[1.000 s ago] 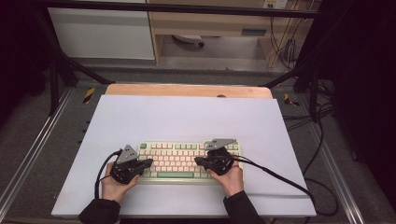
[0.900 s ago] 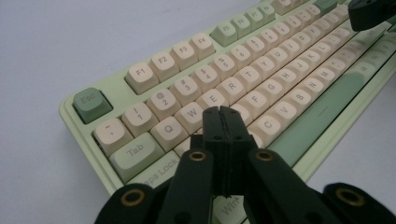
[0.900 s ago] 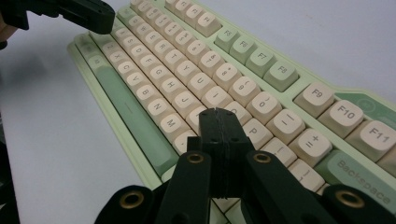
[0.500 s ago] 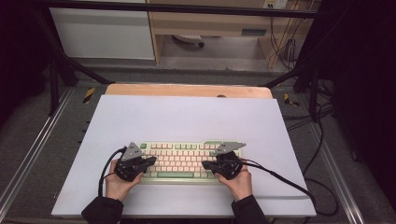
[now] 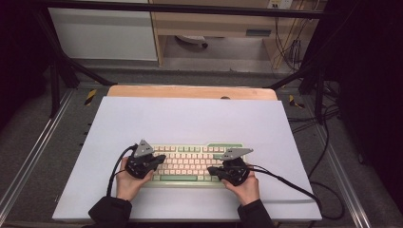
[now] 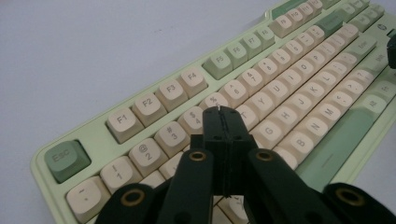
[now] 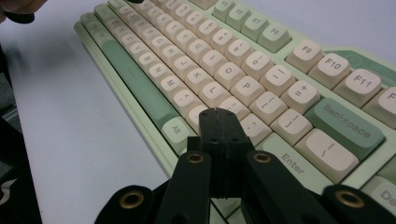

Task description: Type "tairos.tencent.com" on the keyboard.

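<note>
Two forearms in dark sleeves enter from the bottom edge of the high view, each hand wrapped around a black gripper. The left gripper [image 5: 159, 159] angles inward to the right, and the right gripper [image 5: 213, 169] angles inward to the left, so the two point toward each other. On both, the jaws are pressed fully together with nothing between them.
</note>
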`<state>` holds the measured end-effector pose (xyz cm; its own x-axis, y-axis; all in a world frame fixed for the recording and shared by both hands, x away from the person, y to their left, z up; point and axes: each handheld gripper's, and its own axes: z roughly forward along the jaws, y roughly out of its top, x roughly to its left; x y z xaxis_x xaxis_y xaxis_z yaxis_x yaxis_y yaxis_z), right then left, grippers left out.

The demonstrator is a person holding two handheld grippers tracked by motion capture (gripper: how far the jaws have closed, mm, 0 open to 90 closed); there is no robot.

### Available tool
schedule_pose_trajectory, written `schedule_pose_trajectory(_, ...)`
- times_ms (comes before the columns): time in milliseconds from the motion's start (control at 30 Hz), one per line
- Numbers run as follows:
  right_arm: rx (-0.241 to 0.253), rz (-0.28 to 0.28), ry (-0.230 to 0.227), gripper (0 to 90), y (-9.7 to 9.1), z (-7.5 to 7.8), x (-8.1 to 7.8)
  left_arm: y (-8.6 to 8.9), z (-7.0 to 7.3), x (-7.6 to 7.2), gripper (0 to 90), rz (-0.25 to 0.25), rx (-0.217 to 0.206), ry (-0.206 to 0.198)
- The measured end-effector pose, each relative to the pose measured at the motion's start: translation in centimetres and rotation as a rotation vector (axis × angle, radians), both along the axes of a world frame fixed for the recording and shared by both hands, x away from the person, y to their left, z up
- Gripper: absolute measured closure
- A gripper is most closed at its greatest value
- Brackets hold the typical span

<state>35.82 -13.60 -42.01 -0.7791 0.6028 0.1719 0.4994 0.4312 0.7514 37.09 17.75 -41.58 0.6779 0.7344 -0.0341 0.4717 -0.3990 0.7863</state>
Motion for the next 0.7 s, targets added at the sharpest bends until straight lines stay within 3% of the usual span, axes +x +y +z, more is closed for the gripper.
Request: schedule_pose_trajectory(700,0.007,0.007,0.009,90.0,-0.1,-0.1,0.0,-1.6,-1.3,0.7,90.0,-0.013,0.026,0.003)
